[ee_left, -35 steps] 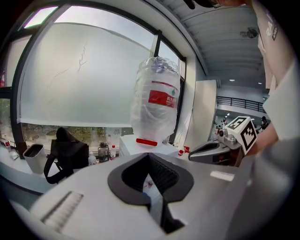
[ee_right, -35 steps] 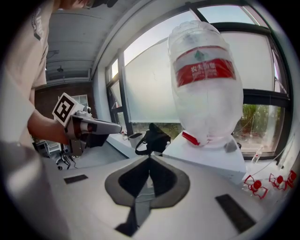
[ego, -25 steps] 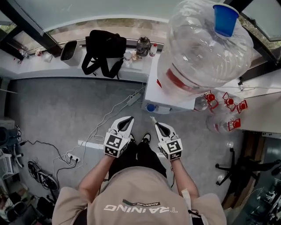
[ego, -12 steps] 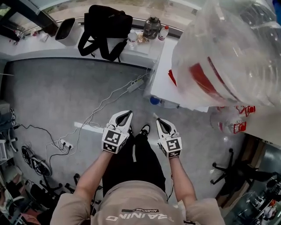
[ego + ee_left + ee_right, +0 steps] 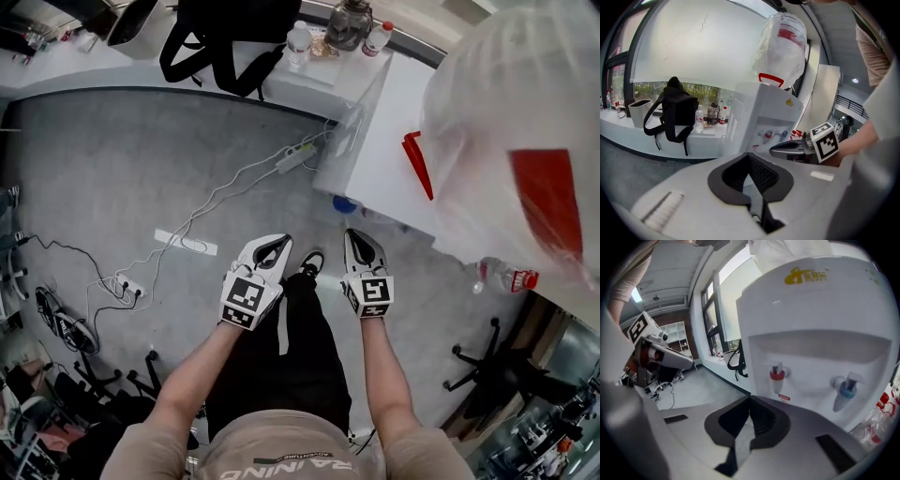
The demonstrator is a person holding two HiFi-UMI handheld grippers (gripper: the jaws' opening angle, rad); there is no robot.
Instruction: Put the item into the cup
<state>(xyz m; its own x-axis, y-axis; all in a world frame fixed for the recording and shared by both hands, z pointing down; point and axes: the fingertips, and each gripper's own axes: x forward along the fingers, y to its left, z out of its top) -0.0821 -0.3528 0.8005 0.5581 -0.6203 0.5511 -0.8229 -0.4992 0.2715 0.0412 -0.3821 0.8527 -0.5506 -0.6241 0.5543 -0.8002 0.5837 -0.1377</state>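
Observation:
No cup and no loose item shows in any current frame. My left gripper (image 5: 270, 246) and right gripper (image 5: 361, 239) are held side by side at waist height, over the grey floor in front of a white water dispenser (image 5: 389, 155). Both are shut with nothing between the jaws. In the left gripper view my left gripper (image 5: 749, 158) points toward the dispenser (image 5: 761, 112), and the right gripper (image 5: 790, 147) shows to its right. In the right gripper view my right gripper (image 5: 750, 401) faces the dispenser's red tap (image 5: 777, 376) and blue tap (image 5: 846, 387).
A large clear water bottle (image 5: 525, 141) tops the dispenser. A black backpack (image 5: 220, 33) and small bottles (image 5: 354, 21) sit on the window counter. A power strip (image 5: 298, 155) and cables lie on the floor. Office chairs (image 5: 492, 384) stand at the right.
The head view has tipped down and nearer, so the blue cup on top of the big bottle has left the picture. Both grippers stay shut; the right one now points straight ahead.

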